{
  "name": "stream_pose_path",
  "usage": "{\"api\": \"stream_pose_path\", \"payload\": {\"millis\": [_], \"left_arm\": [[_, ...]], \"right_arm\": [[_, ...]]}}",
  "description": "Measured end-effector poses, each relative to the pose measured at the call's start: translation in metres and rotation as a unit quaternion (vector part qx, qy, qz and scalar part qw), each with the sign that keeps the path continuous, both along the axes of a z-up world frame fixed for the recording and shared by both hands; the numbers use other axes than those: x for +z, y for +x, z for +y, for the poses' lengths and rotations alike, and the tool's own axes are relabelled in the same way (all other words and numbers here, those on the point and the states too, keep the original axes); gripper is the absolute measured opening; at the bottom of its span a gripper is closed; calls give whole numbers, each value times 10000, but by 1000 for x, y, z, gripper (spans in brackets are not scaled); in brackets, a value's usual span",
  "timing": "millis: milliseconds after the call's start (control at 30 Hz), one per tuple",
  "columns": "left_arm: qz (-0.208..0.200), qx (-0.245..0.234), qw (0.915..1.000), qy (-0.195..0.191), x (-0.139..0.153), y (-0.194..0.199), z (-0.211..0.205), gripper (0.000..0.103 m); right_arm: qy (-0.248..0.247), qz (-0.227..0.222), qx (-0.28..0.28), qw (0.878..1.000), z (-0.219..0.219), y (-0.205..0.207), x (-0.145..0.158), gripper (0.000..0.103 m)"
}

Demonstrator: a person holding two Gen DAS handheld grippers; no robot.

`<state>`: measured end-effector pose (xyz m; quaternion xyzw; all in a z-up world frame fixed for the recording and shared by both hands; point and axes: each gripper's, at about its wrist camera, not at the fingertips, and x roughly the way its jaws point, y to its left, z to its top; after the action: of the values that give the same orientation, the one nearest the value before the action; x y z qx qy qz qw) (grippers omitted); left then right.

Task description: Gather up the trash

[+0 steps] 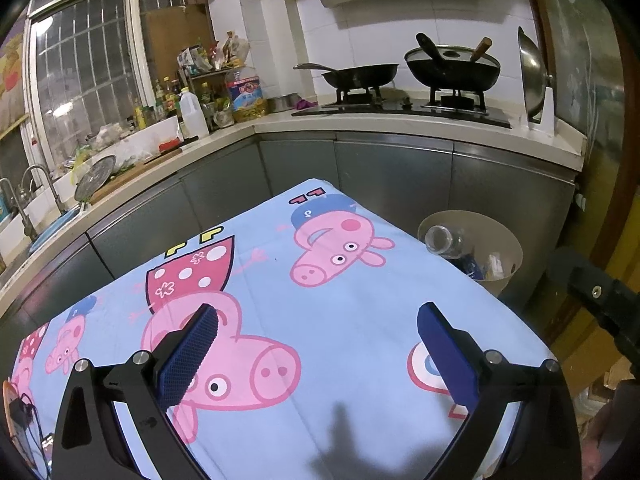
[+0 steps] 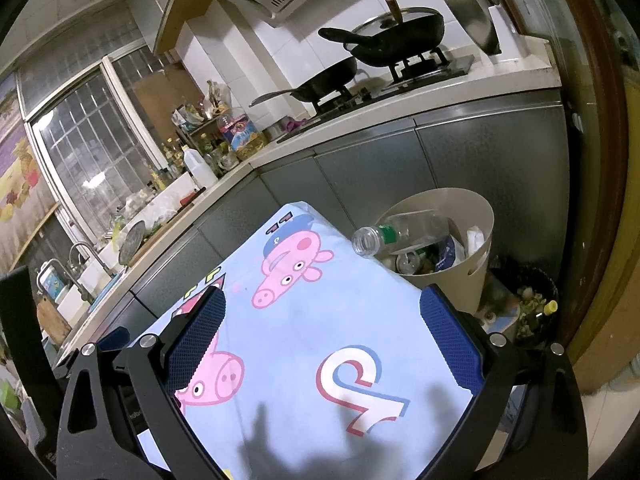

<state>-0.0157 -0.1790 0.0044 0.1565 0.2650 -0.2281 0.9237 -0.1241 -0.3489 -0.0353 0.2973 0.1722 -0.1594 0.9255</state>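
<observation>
Cartoon-pig tablecloth (image 2: 320, 320) reads "P" beneath both empty, wide-open grippers, left (image 1: 316, 344) and right (image 2: 322, 330).

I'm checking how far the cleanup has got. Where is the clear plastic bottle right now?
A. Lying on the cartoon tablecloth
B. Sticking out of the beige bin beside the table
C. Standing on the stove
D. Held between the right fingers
B: the clear plastic bottle leans mouth-out in the beige bin, with nothing between either pair of fingers.
</observation>
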Motion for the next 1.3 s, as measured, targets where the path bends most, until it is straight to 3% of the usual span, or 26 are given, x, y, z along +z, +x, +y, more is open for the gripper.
{"api": "stream_pose_path", "payload": {"millis": [1300], "left_arm": [[112,-150,9997,-179,3,-2,4,99]], "right_arm": [[-6,3,-4,10000,-1,0,-2,97]]}}
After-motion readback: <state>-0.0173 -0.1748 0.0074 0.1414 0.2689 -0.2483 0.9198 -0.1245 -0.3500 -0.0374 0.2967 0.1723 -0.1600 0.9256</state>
